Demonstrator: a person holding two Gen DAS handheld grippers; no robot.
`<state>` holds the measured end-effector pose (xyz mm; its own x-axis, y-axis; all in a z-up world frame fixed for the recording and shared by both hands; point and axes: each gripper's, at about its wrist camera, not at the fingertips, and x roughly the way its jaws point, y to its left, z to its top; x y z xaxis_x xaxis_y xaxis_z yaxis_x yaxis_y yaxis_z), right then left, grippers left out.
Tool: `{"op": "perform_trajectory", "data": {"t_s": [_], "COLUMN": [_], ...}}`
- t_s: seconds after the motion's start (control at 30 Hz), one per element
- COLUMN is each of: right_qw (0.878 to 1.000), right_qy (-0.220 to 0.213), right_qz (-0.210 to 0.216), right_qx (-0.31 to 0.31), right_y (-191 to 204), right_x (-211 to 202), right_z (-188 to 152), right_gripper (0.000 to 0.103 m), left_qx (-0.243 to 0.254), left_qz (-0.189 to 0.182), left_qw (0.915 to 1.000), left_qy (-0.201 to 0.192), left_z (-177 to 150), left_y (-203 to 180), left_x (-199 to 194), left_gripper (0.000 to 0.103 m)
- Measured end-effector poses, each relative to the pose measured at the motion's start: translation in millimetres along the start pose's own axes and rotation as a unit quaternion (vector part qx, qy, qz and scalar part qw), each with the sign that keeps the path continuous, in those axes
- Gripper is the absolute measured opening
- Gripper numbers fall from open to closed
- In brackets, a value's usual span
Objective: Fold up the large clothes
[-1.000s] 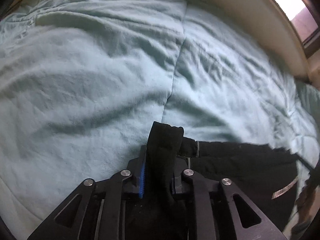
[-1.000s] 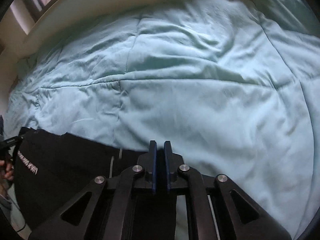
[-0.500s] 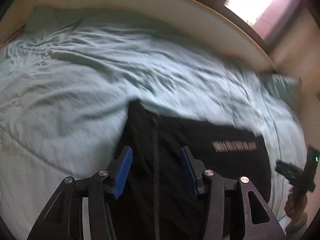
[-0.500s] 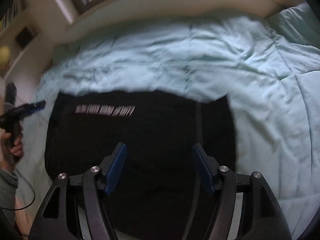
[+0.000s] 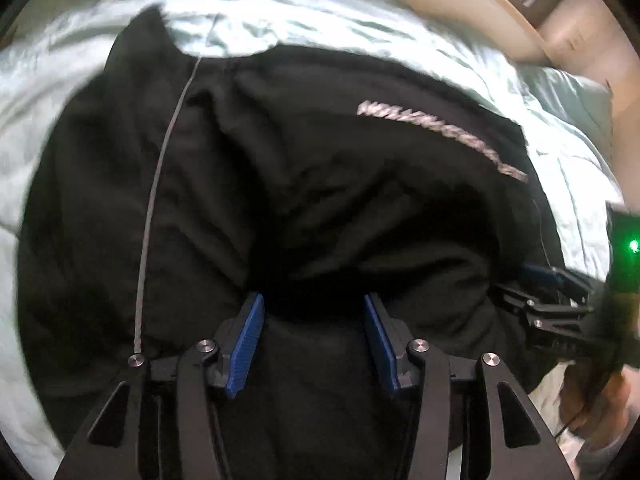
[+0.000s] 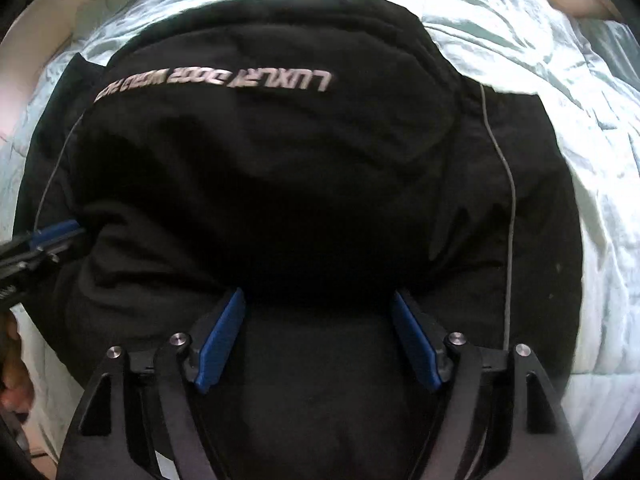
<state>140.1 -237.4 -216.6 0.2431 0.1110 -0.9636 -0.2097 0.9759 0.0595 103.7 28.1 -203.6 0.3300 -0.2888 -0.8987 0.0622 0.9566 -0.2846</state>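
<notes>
Across frame centre, on teal bedding (image 5: 360,20): black garment (image 5: 320,168), folded; left gripper (image 5: 314,312) spread, right gripper (image 6: 318,308) opening, both empty; loose upper layer likely to slide, undoing fold.

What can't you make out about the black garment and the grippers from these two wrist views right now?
- Black garment: its near edge is hidden behind the gripper bodies in both views, so the fold's outline there is unknown.
- White lettering: smeared by motion blur in the left view; only partly legible in the right view.
- Right gripper, opening, and left gripper: fabric lies beyond the pads; contact cannot be judged.
- Teal bedspread: cropped by the fisheye rim.
</notes>
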Motion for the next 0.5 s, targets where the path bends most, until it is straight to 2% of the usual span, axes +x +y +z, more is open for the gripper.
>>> {"op": "perform_trajectory", "data": {"t_s": [0.07, 0.1, 0.17, 0.23, 0.3, 0.37, 0.43, 0.5], "right_qw": [0.999, 0.998, 0.996, 0.995, 0.996, 0.998, 0.997, 0.998], "right_qy": [-0.019, -0.046, -0.079, -0.091, -0.073, -0.022, -0.014, -0.015], "right_qz": [0.027, 0.048, 0.049, 0.038, 0.034, 0.042, 0.046, 0.035], "right_qx": [0.007, 0.011, 0.016, 0.015, 0.023, 0.049, 0.063, 0.055], "right_y": [-4.5, -7.1, -7.6, -4.5, -5.8, -11.7, -13.5, -11.9], "right_x": [-21.6, -38.2, -55.6, -53.0, -31.3, 6.9, 26.7, 35.5], "right_z": [4.3, 10.1, 24.0, 44.5, 58.7, 70.3, 74.8, 75.4], "right_gripper": [0.071, 0.071, 0.07, 0.07, 0.066, 0.065, 0.065, 0.065], "left_qx": [0.01, 0.013, 0.02, 0.017, 0.006, -0.011, -0.025, -0.013], "left_qz": [-0.005, -0.017, -0.029, -0.033, -0.001, 0.013, 0.023, 0.032], "left_qw": [0.9999, 0.9995, 0.9983, 0.9981, 0.9995, 0.9999, 0.9993, 0.9991], "left_qy": [-0.011, -0.024, -0.046, -0.049, -0.031, -0.001, 0.017, 0.022], "left_z": [5.5, 10.8, 24.9, 42.7, 58.5, 69.7, 78.5, 80.9], "left_y": [-6.4, -10.3, -21.2, -29.3, -31.0, -22.0, -10.4, -10.7], "left_x": [-17.2, -27.2, -39.1, -34.9, -11.6, 16.6, 43.1, 53.0], "left_gripper": [0.053, 0.053, 0.053, 0.053, 0.053, 0.053, 0.055, 0.056]}}
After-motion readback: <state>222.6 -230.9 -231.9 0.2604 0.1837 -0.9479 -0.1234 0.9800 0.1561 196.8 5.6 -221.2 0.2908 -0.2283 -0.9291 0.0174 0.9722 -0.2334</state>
